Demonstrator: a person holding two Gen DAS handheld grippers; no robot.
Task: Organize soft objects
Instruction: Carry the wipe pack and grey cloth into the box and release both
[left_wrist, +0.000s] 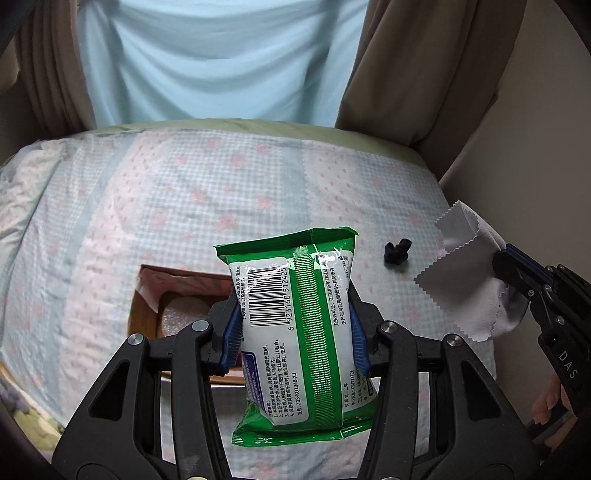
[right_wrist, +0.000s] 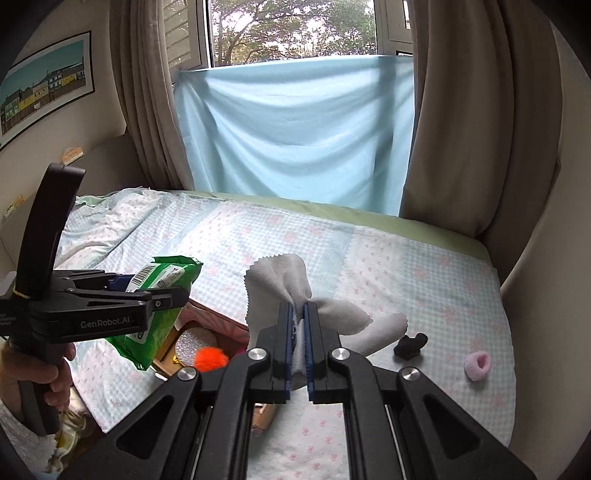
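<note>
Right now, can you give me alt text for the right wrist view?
The right claw is shut on a grey cloth above a bed. At left, the left claw holds a green wipes pack over an open box.

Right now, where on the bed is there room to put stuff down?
The wide stretch of bedspread between the blue sheet and the box is bare. It's crowded nearer: box, black hair tie, pink hair tie.
</note>
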